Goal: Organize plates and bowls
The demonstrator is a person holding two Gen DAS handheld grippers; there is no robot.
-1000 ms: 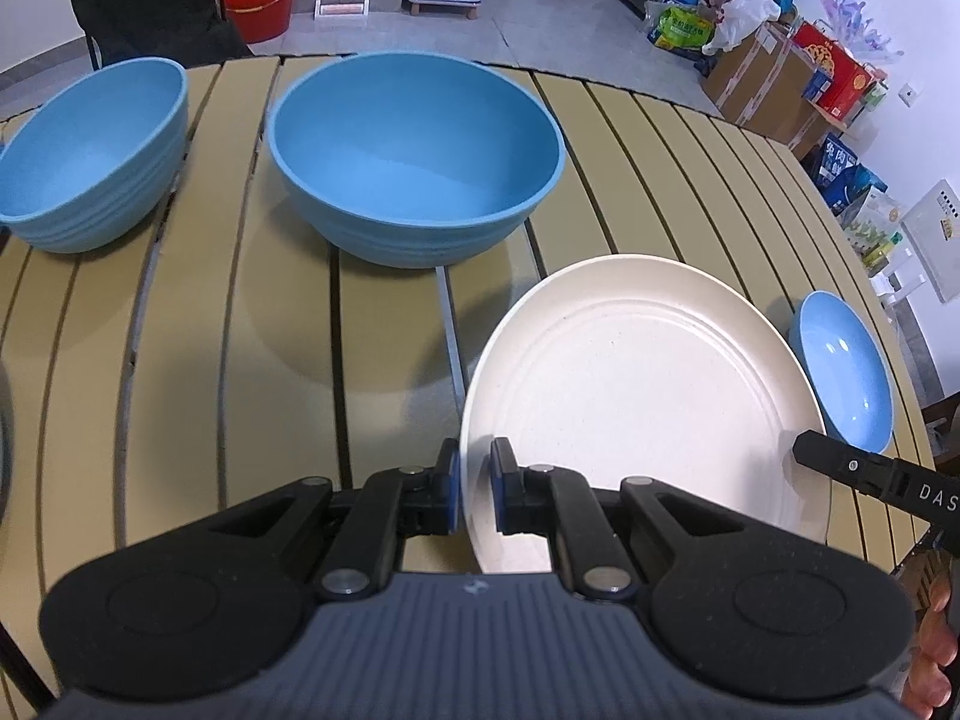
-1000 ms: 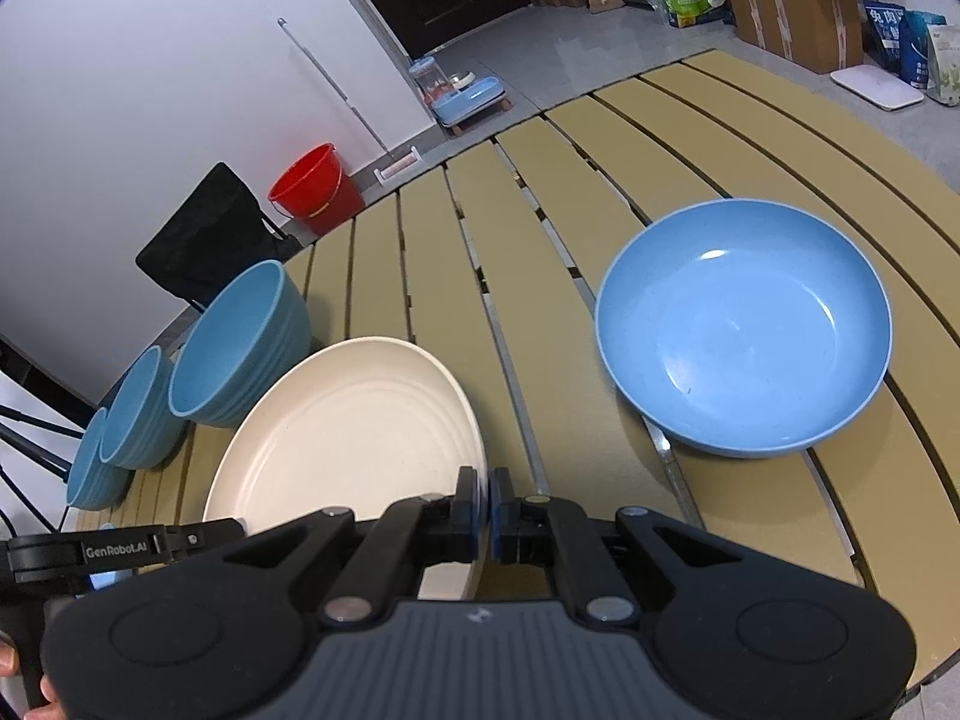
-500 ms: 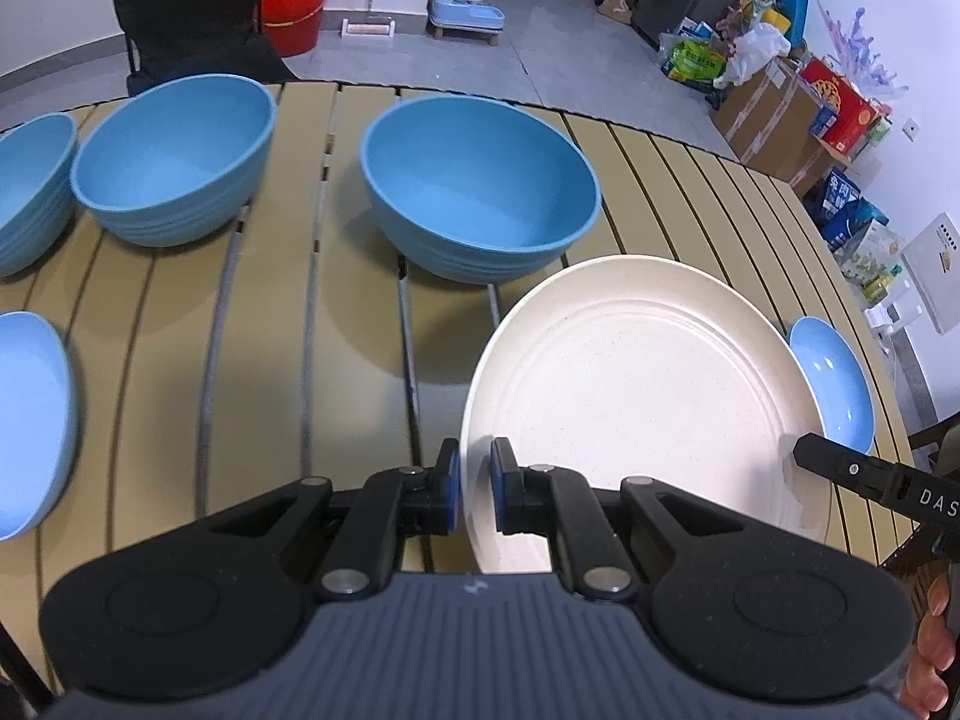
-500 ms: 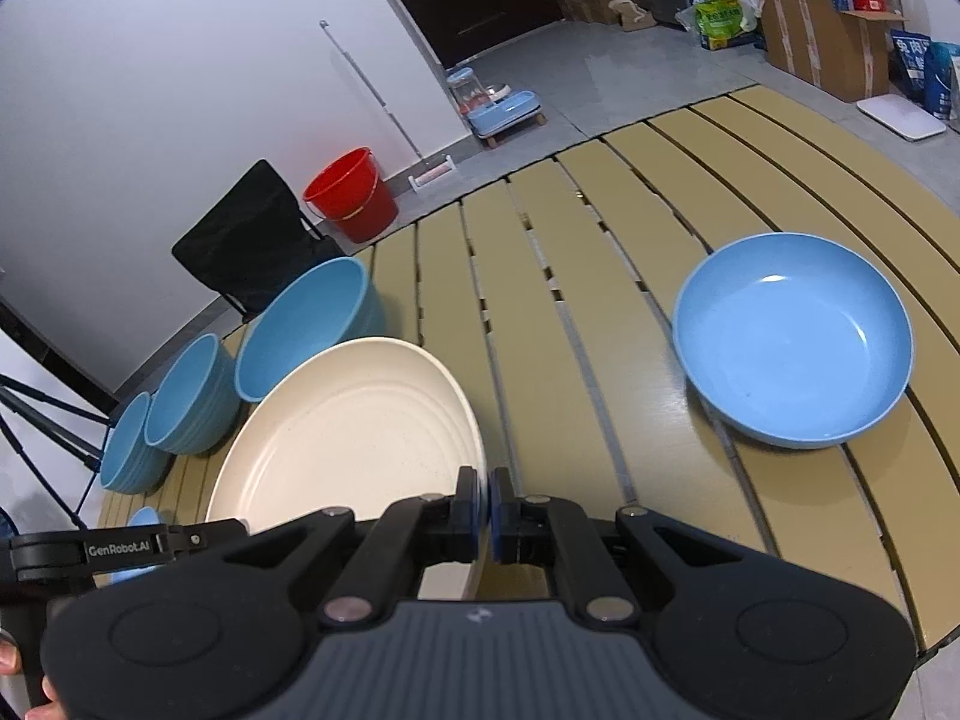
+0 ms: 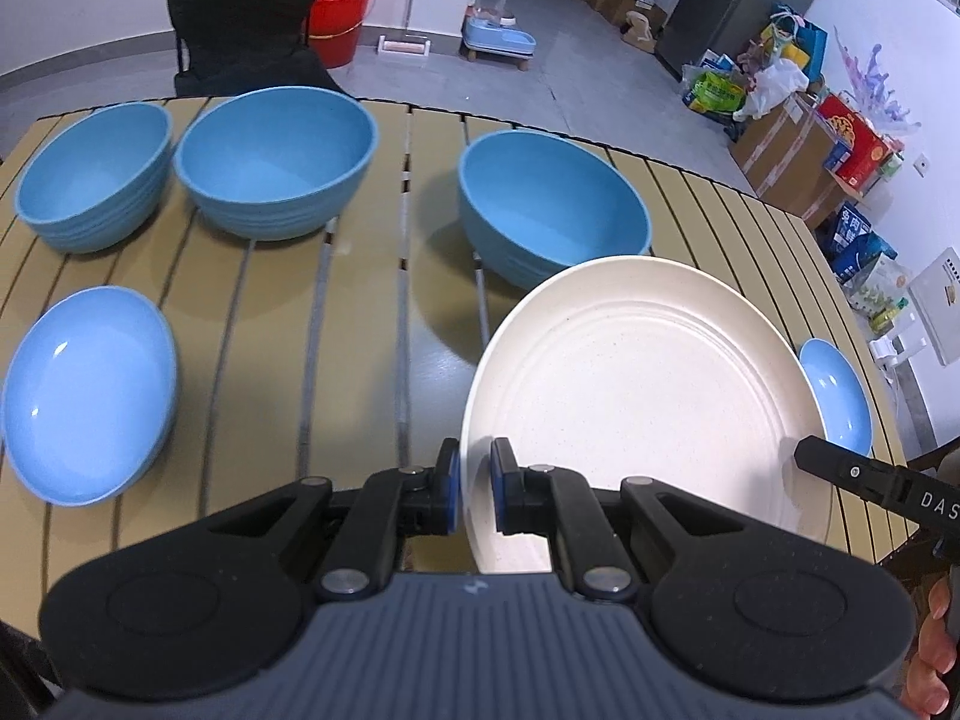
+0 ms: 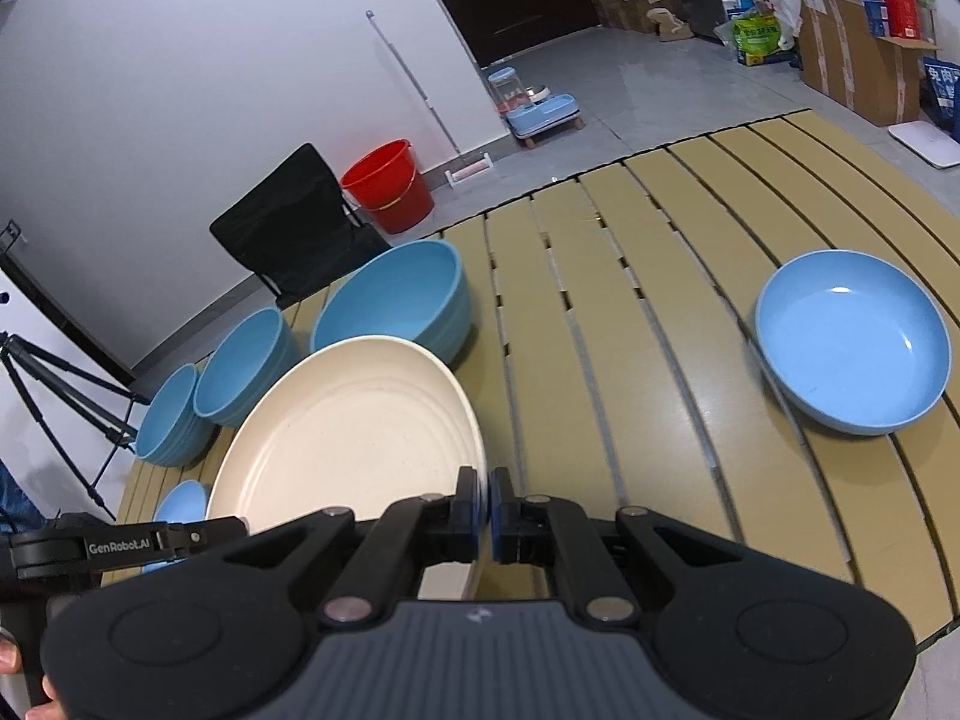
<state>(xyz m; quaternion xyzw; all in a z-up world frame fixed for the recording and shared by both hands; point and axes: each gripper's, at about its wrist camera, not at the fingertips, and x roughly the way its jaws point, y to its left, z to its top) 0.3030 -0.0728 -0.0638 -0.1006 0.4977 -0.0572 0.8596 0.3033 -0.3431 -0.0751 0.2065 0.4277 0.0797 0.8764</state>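
Observation:
A large cream plate (image 5: 648,384) is held above the slatted table by both grippers. My left gripper (image 5: 475,489) is shut on its left rim. My right gripper (image 6: 485,510) is shut on its right rim; the plate also shows in the right wrist view (image 6: 354,438). Three deep blue bowls stand at the back: one at the far left (image 5: 90,180), one beside it (image 5: 276,159), one behind the plate (image 5: 552,204). A shallow blue dish (image 5: 84,390) lies at the left. Another shallow blue dish (image 6: 852,339) lies at the right.
The slatted tan table (image 5: 288,324) ends close behind the bowls. A black chair (image 5: 240,18) and a red bucket (image 5: 336,18) stand beyond it. Boxes and bags (image 5: 798,132) line the right wall. A tripod (image 6: 54,396) stands left of the table.
Both grippers have risen and drawn back with the plate, so the bowls look smaller and farther. More of the table, a third bowl and the left dish have come into view.

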